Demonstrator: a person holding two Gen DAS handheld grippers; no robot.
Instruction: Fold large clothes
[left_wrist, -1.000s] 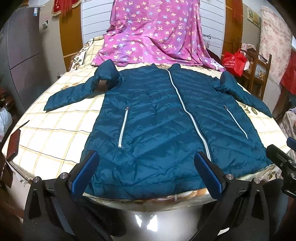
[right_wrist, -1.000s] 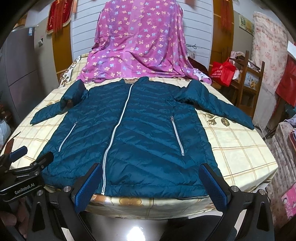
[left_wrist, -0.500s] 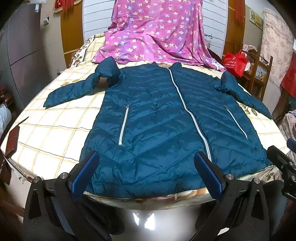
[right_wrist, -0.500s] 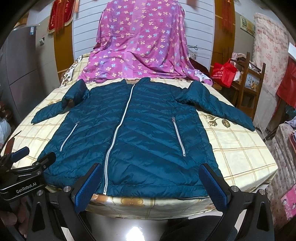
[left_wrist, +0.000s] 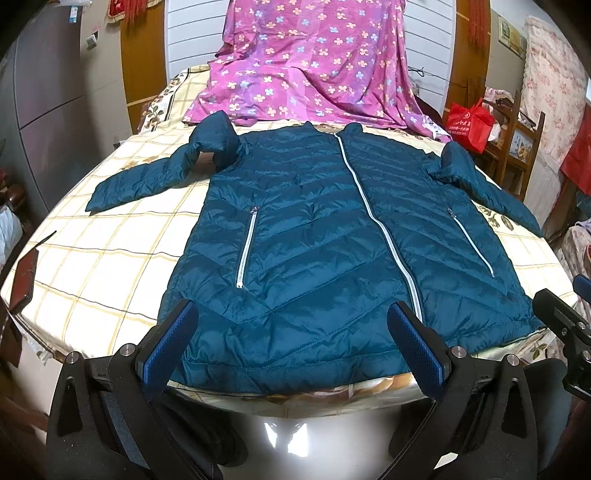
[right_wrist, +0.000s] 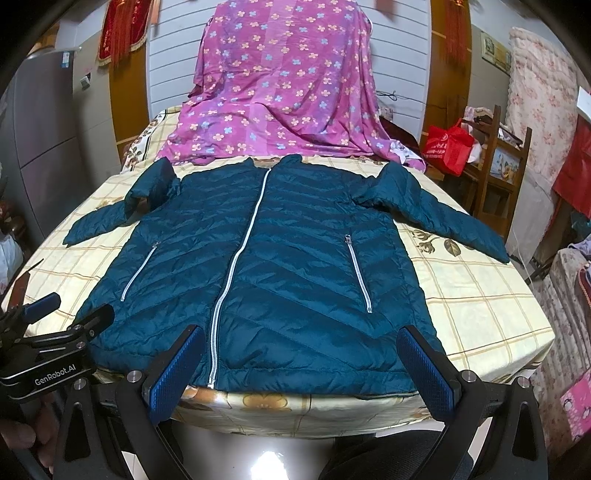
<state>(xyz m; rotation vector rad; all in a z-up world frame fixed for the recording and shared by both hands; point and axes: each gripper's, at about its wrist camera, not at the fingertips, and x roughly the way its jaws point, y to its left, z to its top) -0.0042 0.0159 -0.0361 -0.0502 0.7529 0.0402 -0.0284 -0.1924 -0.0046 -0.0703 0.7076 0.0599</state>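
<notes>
A teal quilted puffer jacket lies flat and zipped on the bed, front up, collar far, hem at the near edge; it also shows in the right wrist view. Both sleeves spread outward, each bent at the shoulder. My left gripper is open and empty, hovering over the hem left of the white zipper. My right gripper is open and empty, hovering over the hem right of the zipper. The left gripper shows at the left edge of the right wrist view.
The bed has a yellow checked sheet. A pink flowered cloth is draped at the bed's far end. A red bag sits on a wooden chair at the right. A dark phone-like object lies at the bed's left edge.
Both grippers have shifted slightly, so the jacket sits a little lower and closer in view. The jacket has not moved and both grippers stay open.
</notes>
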